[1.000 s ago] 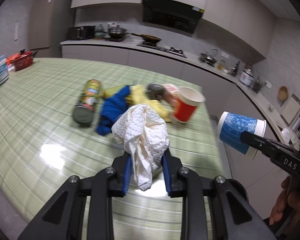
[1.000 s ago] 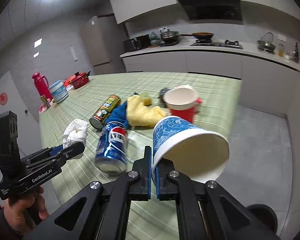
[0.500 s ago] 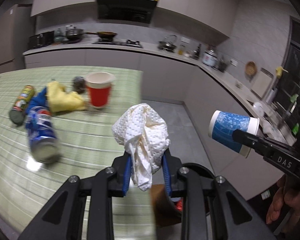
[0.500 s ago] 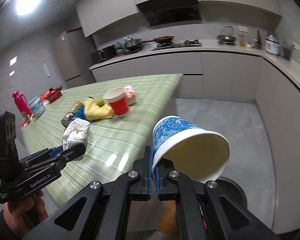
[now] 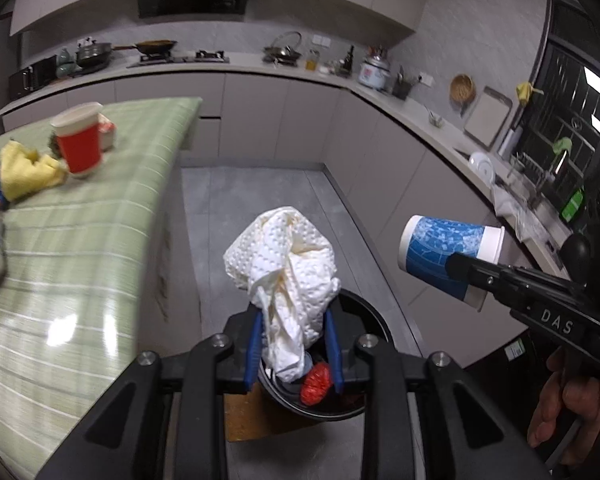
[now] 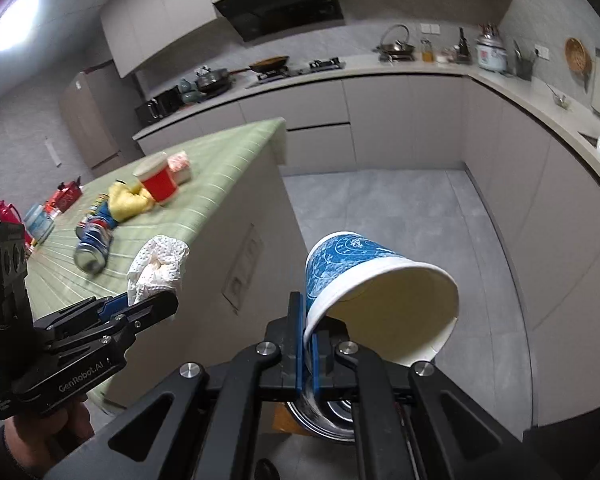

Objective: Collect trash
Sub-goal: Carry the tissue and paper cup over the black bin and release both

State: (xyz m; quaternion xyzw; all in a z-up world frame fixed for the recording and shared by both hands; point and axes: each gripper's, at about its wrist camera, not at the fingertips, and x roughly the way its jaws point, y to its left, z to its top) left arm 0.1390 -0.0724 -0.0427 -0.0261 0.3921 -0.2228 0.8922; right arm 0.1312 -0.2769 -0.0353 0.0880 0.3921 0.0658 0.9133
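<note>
White crumpled paper towel (image 5: 284,264) pinched between left gripper (image 5: 294,344) jaws; right gripper (image 6: 308,344) jaws clamping blue paper cup (image 6: 376,280) rim

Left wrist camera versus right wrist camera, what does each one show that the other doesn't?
Only the left wrist view shows inside the black bin, with red trash in it, below the left gripper. Only the right wrist view shows the blue cup's empty inside, its rim pinched by the right gripper. Both show the white paper towel, red cup and green table.
</note>
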